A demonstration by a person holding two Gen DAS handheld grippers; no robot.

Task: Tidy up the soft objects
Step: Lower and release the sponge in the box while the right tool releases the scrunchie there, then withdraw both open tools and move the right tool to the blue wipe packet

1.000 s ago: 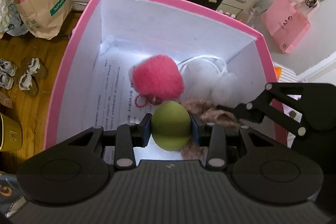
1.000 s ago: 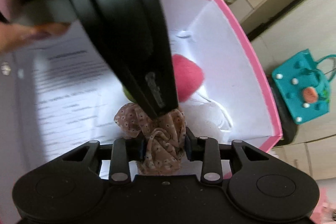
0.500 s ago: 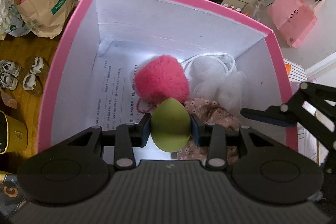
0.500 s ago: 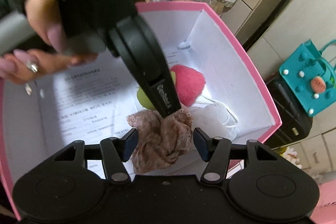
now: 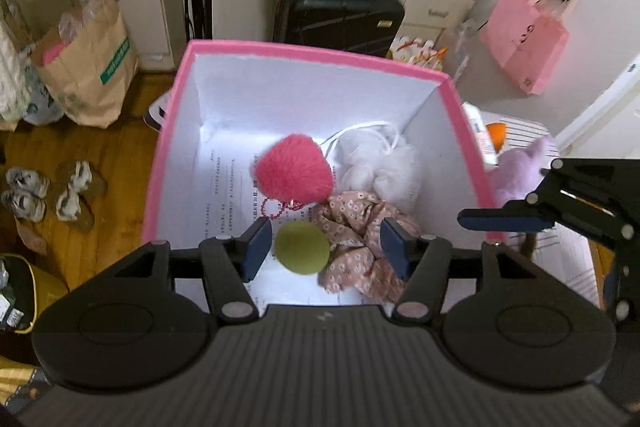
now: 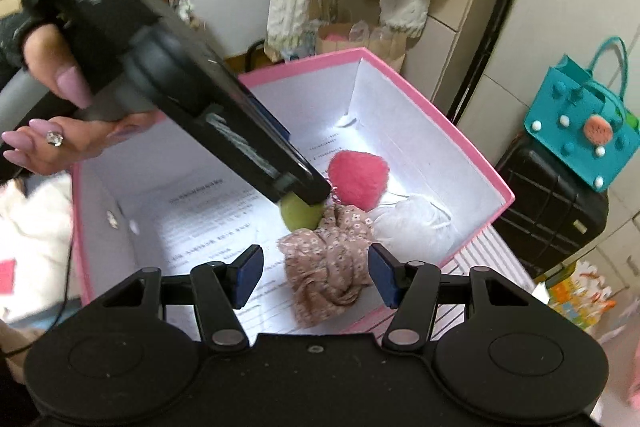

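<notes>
Left wrist view: green sponge ball point(image 5: 302, 247) lies on the printed sheet point(image 5: 224, 203) in my pink box point(image 5: 160, 163), touching the floral scrunchie point(image 5: 360, 239), near the pink pompom point(image 5: 294, 171) and white mesh puff point(image 5: 380, 167). Both my left gripper point(image 5: 326, 247) and right gripper point(image 6: 316, 273) have jaws apart, holding nothing. Risk: the round ball may roll, or a jaw may snag the scrunchie on withdrawal.
</notes>
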